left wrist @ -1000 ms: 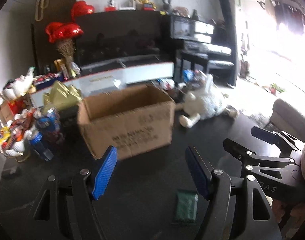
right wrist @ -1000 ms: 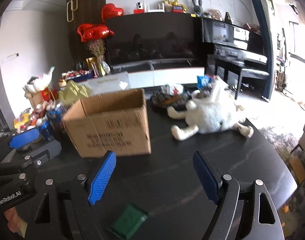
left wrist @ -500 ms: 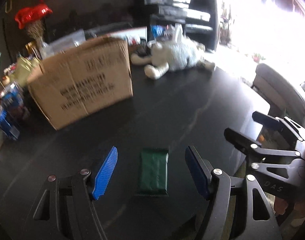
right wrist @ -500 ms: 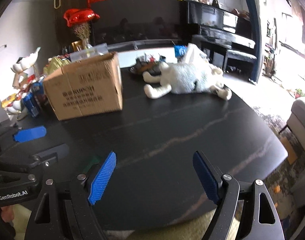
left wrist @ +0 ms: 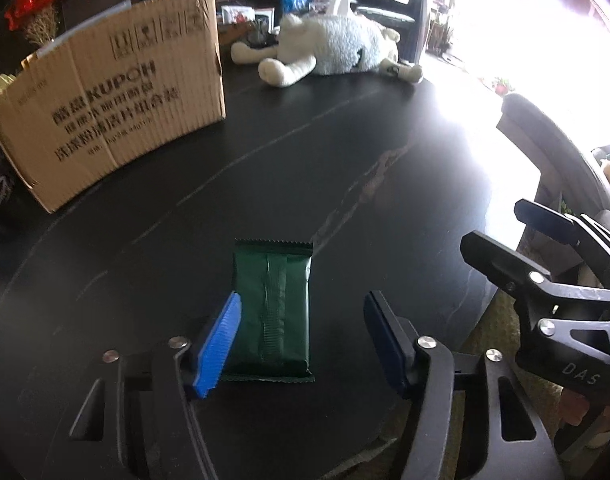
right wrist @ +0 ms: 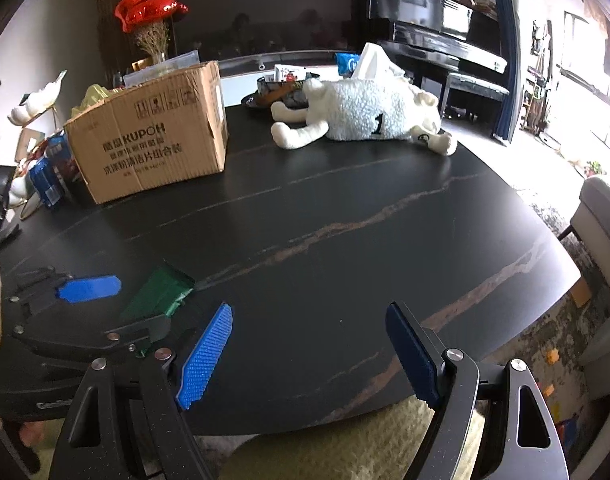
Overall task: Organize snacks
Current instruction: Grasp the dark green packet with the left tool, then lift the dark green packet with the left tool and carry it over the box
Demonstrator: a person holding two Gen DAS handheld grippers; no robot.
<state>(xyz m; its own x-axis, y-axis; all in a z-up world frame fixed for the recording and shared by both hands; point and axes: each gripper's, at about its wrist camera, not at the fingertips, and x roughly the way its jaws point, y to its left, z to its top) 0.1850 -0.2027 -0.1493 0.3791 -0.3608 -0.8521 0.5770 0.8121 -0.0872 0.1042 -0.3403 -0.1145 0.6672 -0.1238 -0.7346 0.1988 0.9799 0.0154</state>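
The left gripper (left wrist: pixel 301 336) stands with jaws apart around a green snack packet (left wrist: pixel 273 312) lying flat on the black bench (left wrist: pixel 305 184), low in the frame. The right gripper (right wrist: pixel 309 356) is also spread wide over bare bench. A cardboard box (left wrist: pixel 113 96) sits upper left, a white plush toy (left wrist: pixel 337 48) behind.

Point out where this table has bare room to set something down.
Bare: the dark table between the cardboard box, the plush sheep and the green snack packet, plus its right edge. Crowded: snacks left of the box; dishes behind the sheep.
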